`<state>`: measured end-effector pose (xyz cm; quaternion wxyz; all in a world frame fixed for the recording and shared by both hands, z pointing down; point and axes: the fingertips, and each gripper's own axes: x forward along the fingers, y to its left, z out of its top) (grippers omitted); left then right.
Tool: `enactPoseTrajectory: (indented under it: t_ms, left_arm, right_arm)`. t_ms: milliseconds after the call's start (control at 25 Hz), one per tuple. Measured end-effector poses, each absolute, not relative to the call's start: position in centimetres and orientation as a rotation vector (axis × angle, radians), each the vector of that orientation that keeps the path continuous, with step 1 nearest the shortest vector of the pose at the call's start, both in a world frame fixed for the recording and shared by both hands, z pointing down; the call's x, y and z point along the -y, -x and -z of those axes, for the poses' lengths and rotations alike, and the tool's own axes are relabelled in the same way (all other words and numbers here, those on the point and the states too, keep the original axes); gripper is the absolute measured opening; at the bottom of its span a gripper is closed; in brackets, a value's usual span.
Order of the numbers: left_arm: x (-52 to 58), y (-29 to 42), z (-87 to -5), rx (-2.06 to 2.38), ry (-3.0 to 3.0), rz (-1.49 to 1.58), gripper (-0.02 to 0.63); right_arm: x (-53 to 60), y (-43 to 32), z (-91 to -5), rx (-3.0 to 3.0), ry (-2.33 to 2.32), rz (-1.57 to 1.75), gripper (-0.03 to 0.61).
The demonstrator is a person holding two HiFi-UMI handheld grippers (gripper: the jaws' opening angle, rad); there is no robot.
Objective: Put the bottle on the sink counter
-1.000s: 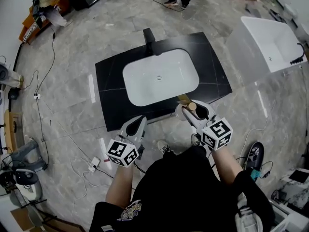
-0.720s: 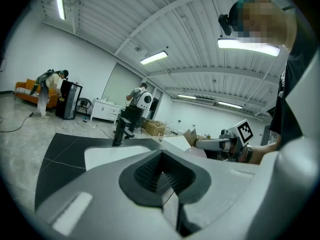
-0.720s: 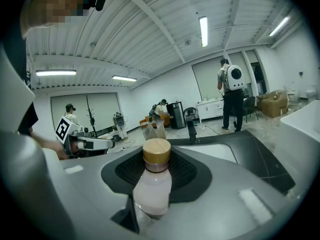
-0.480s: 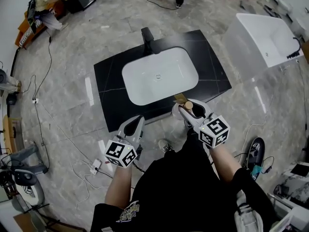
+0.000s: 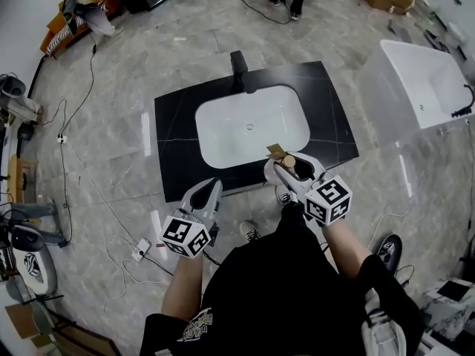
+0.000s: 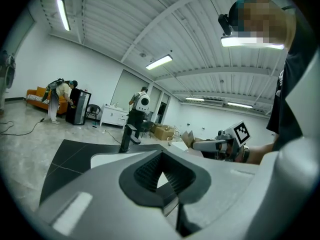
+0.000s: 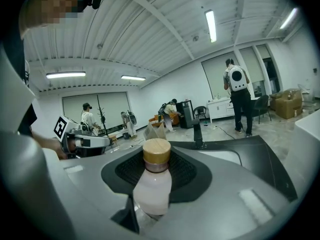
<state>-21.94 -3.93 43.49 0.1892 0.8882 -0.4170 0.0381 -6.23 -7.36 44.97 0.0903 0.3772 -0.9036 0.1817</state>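
Grey marble-look floor with loose cables; a black rectangular sink counter (image 5: 330,124) stands in the middle, with a white rectangular basin (image 5: 252,128) sunk into it and a black faucet (image 5: 238,64) behind the basin.

- Right gripper (image 5: 297,170): its 2 jaws are clamped on a pale pink translucent plastic bottle with a tan round cap (image 7: 152,181). The bottle is upright, cap up. In the head view it hangs over the counter's edge, at the basin's near right corner.
- Left gripper (image 5: 206,196): jaws pressed together with nothing between them, held off the counter on the near left side of the basin.

Step in hand (judgement): transport. The bottle is gripped and not yet set down.

Next move calls for: carrying it to bare black counter right of the basin, lowering until the base sits flat, then parting the jaws. Risk: tipping if released tilted or too close to the basin rim.
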Motion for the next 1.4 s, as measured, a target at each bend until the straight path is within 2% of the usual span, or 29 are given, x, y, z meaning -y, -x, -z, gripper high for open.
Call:
enactPoseTrajectory:
  t_ms: [1000,1400]
  left_arm:
    - [13.7,8.3,-42.6,1.079,-2.574,-0.127,0.000]
    - [18.2,5.7,-44.2,1.064,-2.535,-0.133,0.000]
  right_arm:
    - [19.4,-6.4,-45.3,2.639,-1.183,-0.498,0.161]
    - [25.5,-9.4,-47.7,2.607,-1.213,-0.517,0.161]
